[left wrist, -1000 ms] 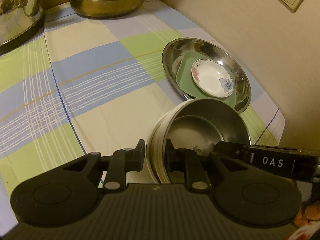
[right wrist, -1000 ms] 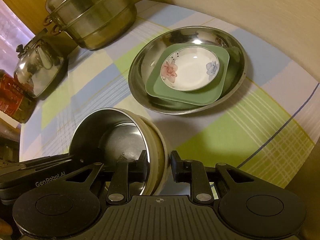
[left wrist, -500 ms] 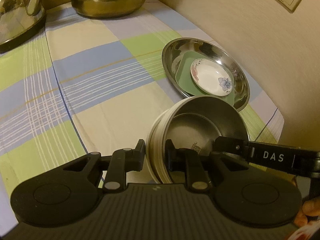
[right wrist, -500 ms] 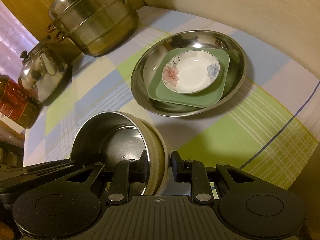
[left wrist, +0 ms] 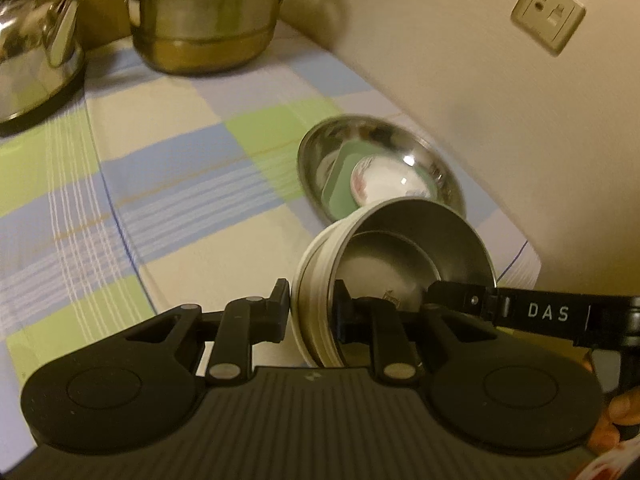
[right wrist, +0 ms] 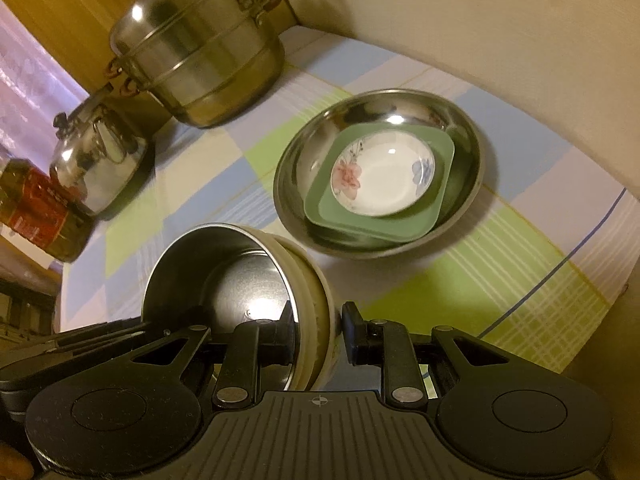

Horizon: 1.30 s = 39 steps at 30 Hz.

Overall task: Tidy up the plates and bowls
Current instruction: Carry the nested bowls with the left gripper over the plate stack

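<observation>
Bowl stack [left wrist: 400, 264] is held tilted above the checked tablecloth [left wrist: 168, 184], gripped on opposite rim sides by both grippers. A steel bowl is nested inside a cream-walled bowl; the steel interior is seen from both wrist views. Left gripper [left wrist: 310, 312] is clamped narrow on the near rim, one finger outside the cream wall, the other inside the steel. Right gripper [right wrist: 318, 336] is clamped narrow on the opposite rim in the same way, one finger inside, one outside. The right gripper's arm, marked DAS, is seen reaching in from the right in the left wrist view.

Beyond the stack, near the wall, a wide steel basin [right wrist: 460, 136] is seen resting on the cloth. A green square plate [right wrist: 436, 204] lies in it, and a white floral dish [right wrist: 384, 176] sits on the green plate. The held stack is apart from the basin; in the left view it overlaps the basin's near edge.

At the far end of the cloth a lidded steamer pot [right wrist: 200, 52] is placed, with a kettle [right wrist: 96, 160] beside it and a red-labelled tin [right wrist: 36, 208] next to the kettle. A wall socket [left wrist: 548, 12] is mounted on the wall.
</observation>
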{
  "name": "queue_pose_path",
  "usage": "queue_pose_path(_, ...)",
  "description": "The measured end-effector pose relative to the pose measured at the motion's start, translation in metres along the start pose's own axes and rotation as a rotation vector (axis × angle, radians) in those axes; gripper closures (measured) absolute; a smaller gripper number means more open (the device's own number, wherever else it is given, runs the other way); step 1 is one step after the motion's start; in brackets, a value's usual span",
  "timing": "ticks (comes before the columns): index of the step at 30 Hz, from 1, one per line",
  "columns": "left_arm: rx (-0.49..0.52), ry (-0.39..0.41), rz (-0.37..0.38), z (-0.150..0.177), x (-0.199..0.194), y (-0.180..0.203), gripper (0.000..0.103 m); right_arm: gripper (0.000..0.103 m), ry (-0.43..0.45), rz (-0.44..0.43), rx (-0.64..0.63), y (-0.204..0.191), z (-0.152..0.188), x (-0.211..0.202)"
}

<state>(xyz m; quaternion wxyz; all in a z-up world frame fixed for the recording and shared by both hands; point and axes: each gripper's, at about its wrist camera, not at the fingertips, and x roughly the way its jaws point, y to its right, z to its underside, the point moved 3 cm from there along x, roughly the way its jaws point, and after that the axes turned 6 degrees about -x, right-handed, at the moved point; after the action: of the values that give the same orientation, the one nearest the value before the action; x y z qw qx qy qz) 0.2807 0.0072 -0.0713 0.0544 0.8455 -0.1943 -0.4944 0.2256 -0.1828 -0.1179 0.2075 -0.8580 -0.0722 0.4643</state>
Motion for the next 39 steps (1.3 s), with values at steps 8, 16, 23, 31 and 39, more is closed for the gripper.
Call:
queue_pose_path(8, 0.043, 0.033, 0.038, -0.033, 0.007, 0.025, 0.084, 0.080, 0.029, 0.004, 0.041, 0.015, -0.030, -0.014)
queue_pose_path(16, 0.058, 0.020, 0.066, -0.066, 0.036, 0.050, 0.084, 0.080, 0.050, 0.037, 0.068, 0.039, -0.067, -0.013)
queue_pose_path(23, 0.063, -0.011, 0.063, -0.089, 0.064, 0.062, 0.084, 0.080, 0.032, 0.052, 0.092, 0.060, -0.097, 0.001)
queue_pose_path(31, 0.037, -0.034, 0.046, -0.112, 0.090, 0.067, 0.083, 0.080, -0.015, 0.030, 0.123, 0.080, -0.125, 0.023)
queue_pose_path(39, 0.014, -0.068, 0.031, -0.119, 0.112, 0.066, 0.083, 0.080, -0.054, 0.032, 0.126, 0.094, -0.137, 0.040)
